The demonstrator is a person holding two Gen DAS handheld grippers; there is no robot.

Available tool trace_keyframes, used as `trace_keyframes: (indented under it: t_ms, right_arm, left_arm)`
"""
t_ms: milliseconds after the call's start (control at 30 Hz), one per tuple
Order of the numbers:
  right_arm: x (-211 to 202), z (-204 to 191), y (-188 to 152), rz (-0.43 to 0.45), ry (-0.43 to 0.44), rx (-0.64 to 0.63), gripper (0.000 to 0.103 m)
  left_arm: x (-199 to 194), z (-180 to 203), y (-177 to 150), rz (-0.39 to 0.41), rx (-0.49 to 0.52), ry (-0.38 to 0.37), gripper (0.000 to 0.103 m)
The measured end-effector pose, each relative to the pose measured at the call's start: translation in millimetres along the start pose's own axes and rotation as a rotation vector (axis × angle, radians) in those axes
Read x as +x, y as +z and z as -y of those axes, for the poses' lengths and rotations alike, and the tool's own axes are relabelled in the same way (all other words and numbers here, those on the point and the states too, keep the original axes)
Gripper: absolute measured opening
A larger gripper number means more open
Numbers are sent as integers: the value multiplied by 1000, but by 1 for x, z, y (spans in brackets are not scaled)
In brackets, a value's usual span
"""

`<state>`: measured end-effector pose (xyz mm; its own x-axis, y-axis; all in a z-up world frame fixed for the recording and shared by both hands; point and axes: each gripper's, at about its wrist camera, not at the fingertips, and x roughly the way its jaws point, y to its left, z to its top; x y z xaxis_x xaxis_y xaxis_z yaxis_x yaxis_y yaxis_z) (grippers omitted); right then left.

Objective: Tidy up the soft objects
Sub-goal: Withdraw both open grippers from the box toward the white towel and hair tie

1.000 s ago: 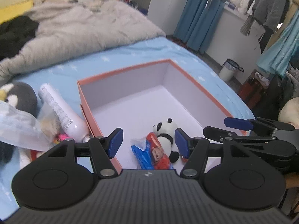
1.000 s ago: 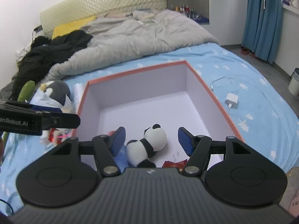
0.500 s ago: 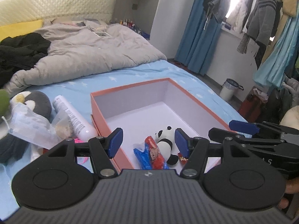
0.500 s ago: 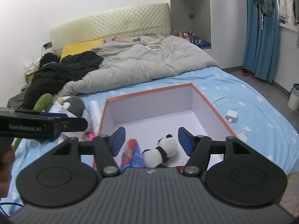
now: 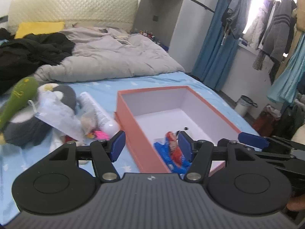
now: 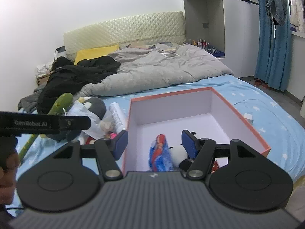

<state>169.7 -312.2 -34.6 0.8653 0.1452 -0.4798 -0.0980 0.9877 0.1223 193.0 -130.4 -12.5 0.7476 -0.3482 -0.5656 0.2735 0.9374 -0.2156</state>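
Observation:
An orange box [image 5: 131, 133] with a white inside [image 6: 171, 95] lies on the blue bed sheet. In its near end are a red and blue snack packet [image 5: 172, 147] [image 6: 161, 150] and a small panda plush [image 6: 178, 152], which my left finger mostly hides in the left wrist view. Left of the box lie a grey penguin plush [image 5: 63, 93] [image 6: 95, 105], a green plush [image 5: 21, 93] [image 6: 61, 101], a white tube [image 5: 97, 110] [image 6: 117, 112] and a clear plastic bag [image 5: 55, 114]. My left gripper [image 5: 150, 146] hangs open over the box's near left wall, holding nothing. My right gripper [image 6: 154, 143] is open above the box's near end, also holding nothing.
A grey duvet [image 5: 106, 57] [image 6: 162, 68] and black clothes [image 5: 28, 51] cover the far half of the bed. A white charger [image 6: 247, 116] lies on the sheet right of the box. Blue curtains [image 5: 215, 47], hanging clothes and a waste bin [image 5: 244, 105] stand beyond the bed's right edge.
Both grippers have drawn back and slightly up from the box, so it looks smaller and more of the room shows. Their jaws stand as wide as before.

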Motion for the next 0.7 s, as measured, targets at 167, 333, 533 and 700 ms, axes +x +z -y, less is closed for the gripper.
trace_keyframes:
  t_ms: [167,333,533,700]
  right_arm:
    - [-3,-17,-9,1,34,-8,65]
    - [-6,-34,-17,-4,41,-34,65]
    - [-13,-49,-28,-16,60,-61,65]
    - [-22,-58,-34,-25,76,-79,65]
  left_arm:
    - [-14,-11,-13,-2,-20,19,67]
    - [-27,-24,-27,-5,-58,41,67]
    - [-40,-41,-47,-32,-110,69,67]
    - [-54,-54,-61,-42,-127,97,67]
